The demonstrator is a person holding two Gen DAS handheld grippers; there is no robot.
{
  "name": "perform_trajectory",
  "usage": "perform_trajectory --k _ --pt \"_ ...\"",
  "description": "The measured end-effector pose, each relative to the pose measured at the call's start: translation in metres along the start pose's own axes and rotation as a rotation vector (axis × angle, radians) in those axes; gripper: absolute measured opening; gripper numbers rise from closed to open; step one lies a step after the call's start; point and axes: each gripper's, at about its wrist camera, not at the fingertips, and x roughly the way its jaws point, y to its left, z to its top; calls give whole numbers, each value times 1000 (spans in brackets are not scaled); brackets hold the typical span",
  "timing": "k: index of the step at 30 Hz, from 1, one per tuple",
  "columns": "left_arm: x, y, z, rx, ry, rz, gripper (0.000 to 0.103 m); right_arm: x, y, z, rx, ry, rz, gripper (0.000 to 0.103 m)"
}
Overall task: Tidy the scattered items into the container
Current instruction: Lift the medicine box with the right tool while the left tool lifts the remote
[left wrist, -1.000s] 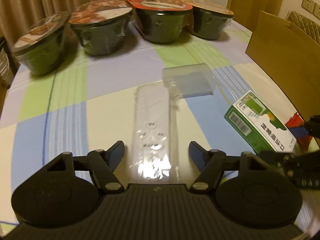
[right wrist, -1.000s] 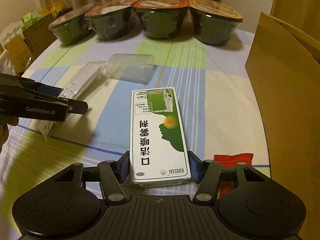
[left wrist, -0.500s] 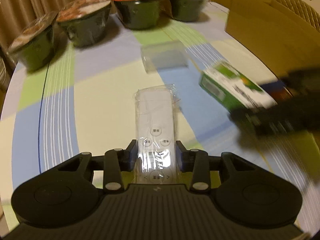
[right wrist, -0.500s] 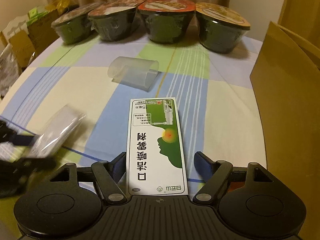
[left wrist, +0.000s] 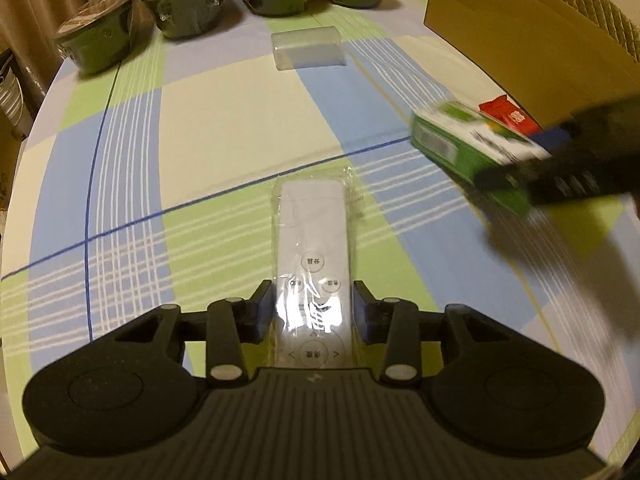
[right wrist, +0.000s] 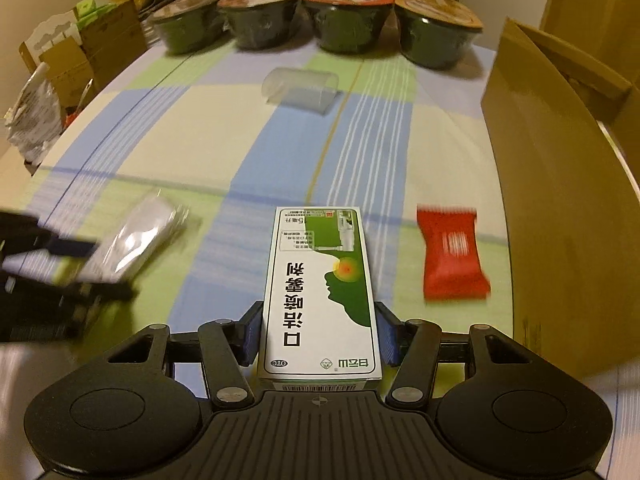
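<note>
Round table under a checked blue-green tablecloth [right wrist: 208,128] is filling both views, with an open cardboard box [right wrist: 560,184], the likely container, standing at the right edge. Four sealed instant noodle bowls [right wrist: 346,16] are lining the far side, with a clear plastic cover [right wrist: 300,90] lying alone just in front of them.

Right gripper [right wrist: 318,334] is pinching a green and white medicine box [right wrist: 320,280] by its long sides, both pads pressed to the carton, near end tucked up against the gripper body. Seen from the left wrist view the carton [left wrist: 472,152] is looking lifted off the cloth and blurred, so it is probably travelling. Left gripper [left wrist: 312,308] is clamping a white remote in a plastic sleeve [left wrist: 312,240], pads against the sleeve at the button end, far end sticking well forward. Red snack packet [right wrist: 452,256] is lying loose on the cloth between the carton and the cardboard wall.

Risks, judging from here: the sleeve is glossy and loose, so the remote could be sliding inside it or slipping out during a fast swing. Both loads are held at one end, so either could be pivoting downward. The two grippers are working close together and may be colliding near the box, whose tall wall could be catching a long item
</note>
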Motion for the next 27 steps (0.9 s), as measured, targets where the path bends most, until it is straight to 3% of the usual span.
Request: perform_trajectory --k 9,13,27 --pt "6 -4 10 3 -6 9 46 3 1 -16 -7 18 4 58" --pt "7 -4 11 5 -7 4 35 6 1 -12 -15 13 6 58" --pt "-15 -14 0 29 -5 0 33 -11 0 -16 -18 -16 -4 58"
